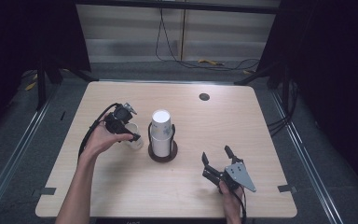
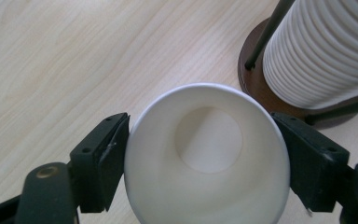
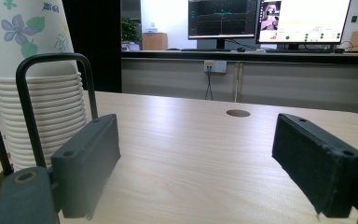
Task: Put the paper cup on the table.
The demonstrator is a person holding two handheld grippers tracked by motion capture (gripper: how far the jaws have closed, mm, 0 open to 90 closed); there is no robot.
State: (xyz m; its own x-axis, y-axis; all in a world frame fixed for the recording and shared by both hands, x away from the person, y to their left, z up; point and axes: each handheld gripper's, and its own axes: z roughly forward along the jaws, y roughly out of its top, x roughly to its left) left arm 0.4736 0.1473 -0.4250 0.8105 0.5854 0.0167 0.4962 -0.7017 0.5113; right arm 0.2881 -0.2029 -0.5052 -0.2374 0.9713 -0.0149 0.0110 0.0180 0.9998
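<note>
Landmark: cup stack (image 1: 161, 133) on its round brown stand (image 1: 162, 155), near the table's (image 1: 121, 196) middle; places below are given from it.
Single cup: one white paper cup (image 2: 206, 154) stands upright, mouth up, just beside the stack on the left hand's side, close to the stand's base but apart from it.
Left gripper: left gripper (image 1: 129, 138) reaches down over the single cup; jaws part-open, one each side of the rim. From the left gripper view the pads sit at the cup wall; whether they press or merely graze it I cannot tell. No squeeze shows: the rim is round.
Right gripper: right gripper (image 1: 216, 155) rests low on the table, well apart from the stack on the other side, jaws spread wide, nothing between them.
Risk, tipping: a light empty cup; a pad dragging on the rim as the hand lifts off could topple it.
Risk, nudge: a sideways pull could push the cup against the stand.
Risk, cable: the left gripper's cable (image 1: 93, 128) trails near the cup and might sweep it.
</note>
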